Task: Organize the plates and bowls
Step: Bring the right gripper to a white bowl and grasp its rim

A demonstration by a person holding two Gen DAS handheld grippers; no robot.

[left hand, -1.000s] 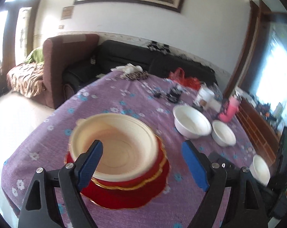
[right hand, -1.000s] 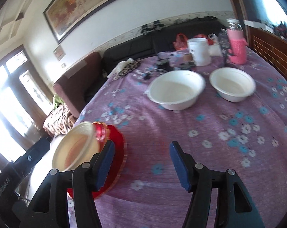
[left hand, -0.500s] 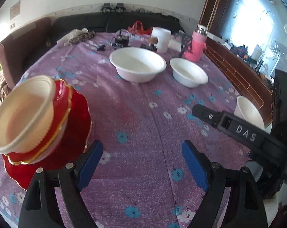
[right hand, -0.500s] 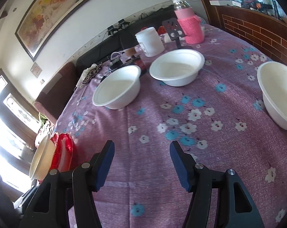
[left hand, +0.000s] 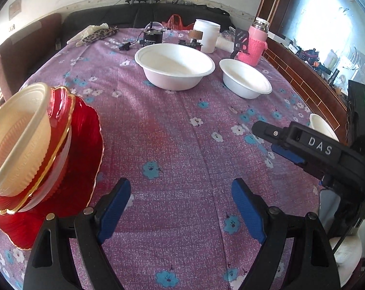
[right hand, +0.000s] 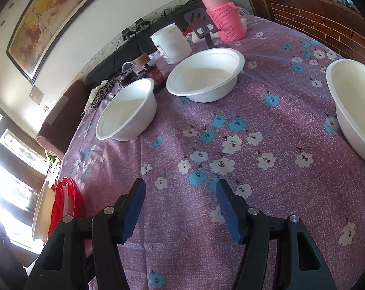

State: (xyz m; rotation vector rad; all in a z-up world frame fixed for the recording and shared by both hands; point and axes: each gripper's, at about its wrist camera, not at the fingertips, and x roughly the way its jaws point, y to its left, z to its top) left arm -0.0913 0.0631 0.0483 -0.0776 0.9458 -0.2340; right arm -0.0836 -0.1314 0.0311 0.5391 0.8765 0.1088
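Note:
A cream bowl point(left hand: 16, 135) sits in a red gold-rimmed bowl on a red plate point(left hand: 86, 149), at the left of the purple flowered tablecloth point(left hand: 182, 125). Further back stand a large white bowl point(left hand: 175, 65) and a smaller white bowl point(left hand: 245, 78). A third white bowl point(left hand: 322, 128) is half hidden behind my right gripper point(left hand: 267, 140). My left gripper point(left hand: 181, 188) is open over bare cloth, right of the stack. In the right wrist view my right gripper point(right hand: 181, 188) is open and empty, with the white bowls point(right hand: 127, 111), point(right hand: 204, 75), point(right hand: 354, 106) ahead and the stack point(right hand: 61, 205) at the left edge.
At the table's far side stand a pink-sleeved bottle point(left hand: 253, 46), a white jar point(left hand: 206, 36), a dark phone stand point(left hand: 240, 39), a small black device point(left hand: 151, 38) and a leopard-print cloth point(left hand: 98, 33). A black sofa point(left hand: 134, 17) and a brown armchair lie beyond. A brick-patterned ledge point(left hand: 303, 77) runs along the right.
Both views swung right, away from the red stack and onto the white bowls, and sank closer to the cloth. The right gripper came into the left wrist view. Neither gripper's jaws changed.

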